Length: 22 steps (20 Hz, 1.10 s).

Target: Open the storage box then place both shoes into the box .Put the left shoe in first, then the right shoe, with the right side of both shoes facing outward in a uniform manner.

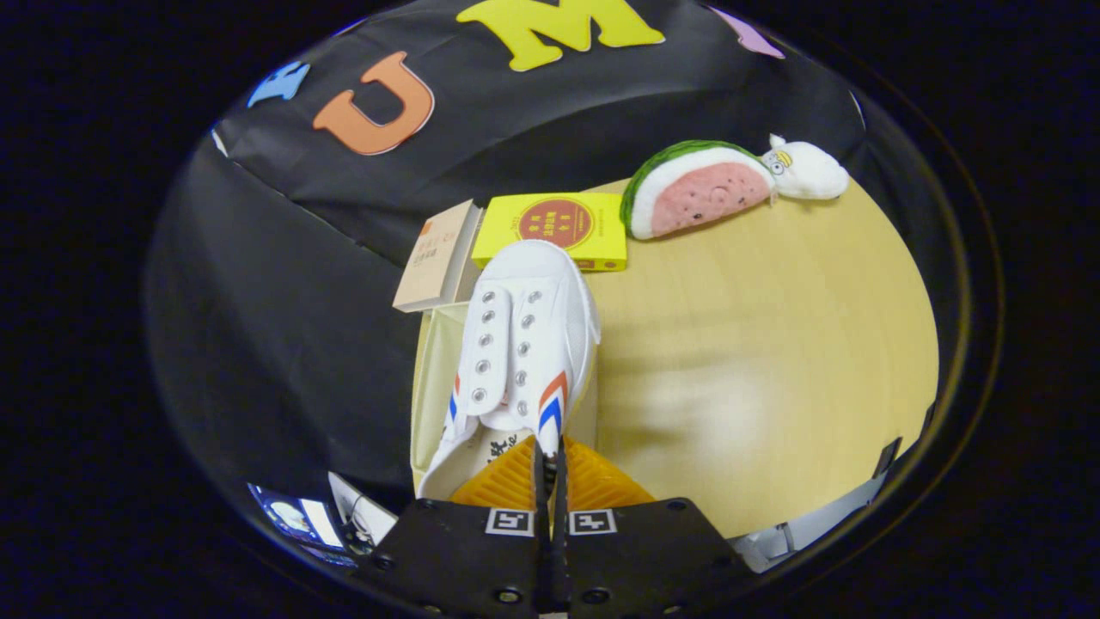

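Observation:
A white canvas shoe (520, 344) with red and blue side stripes and bare lace eyelets points away from me, toe toward the yellow box. My gripper (550, 454) is shut on the shoe's side wall at the collar, just behind the stripes. The fingers stand almost together with the thin canvas edge pinched between them. The shoe hangs over a pale cream storage box (427, 387) at the left edge of the table. Only the box's left wall and a strip of its right side show past the shoe, and I cannot tell whether the sole touches it.
The round wooden table (756, 344) stretches to the right. A yellow flat box (550, 230) and a tan book-like box (434, 258) lie just beyond the shoe's toe. A watermelon plush (700, 185) and a small white plush (808, 170) lie at the far side.

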Tool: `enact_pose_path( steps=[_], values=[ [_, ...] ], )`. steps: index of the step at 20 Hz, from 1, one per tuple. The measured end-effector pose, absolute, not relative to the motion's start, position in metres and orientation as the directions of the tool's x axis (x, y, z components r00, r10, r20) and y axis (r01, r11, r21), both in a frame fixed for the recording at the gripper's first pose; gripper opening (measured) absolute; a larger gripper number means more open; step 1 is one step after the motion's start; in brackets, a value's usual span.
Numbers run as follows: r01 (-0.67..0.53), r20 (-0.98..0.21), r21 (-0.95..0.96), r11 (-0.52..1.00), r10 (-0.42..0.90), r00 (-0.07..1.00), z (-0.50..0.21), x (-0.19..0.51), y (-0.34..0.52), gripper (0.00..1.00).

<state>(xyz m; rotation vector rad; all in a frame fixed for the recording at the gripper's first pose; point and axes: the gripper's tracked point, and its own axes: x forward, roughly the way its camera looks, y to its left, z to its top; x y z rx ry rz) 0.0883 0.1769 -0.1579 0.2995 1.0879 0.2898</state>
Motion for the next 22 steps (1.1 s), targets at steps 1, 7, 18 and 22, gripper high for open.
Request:
enact_pose_path(
  steps=[1, 7, 18, 22],
  values=[
    [-0.087, -0.821, 0.342, 0.936, 0.342, 0.457, -0.165, 0.091, 0.192, 0.0],
    [-0.035, -0.825, 0.185, 0.982, 0.174, 0.538, -0.209, 0.093, 0.231, 0.0],
    [-0.031, -0.809, 0.132, 0.991, 0.126, 0.574, -0.243, 0.102, 0.245, 0.06],
    [-0.07, -0.75, 0.113, 0.991, 0.131, 0.648, -0.217, 0.103, 0.237, 0.28]
  ],
)
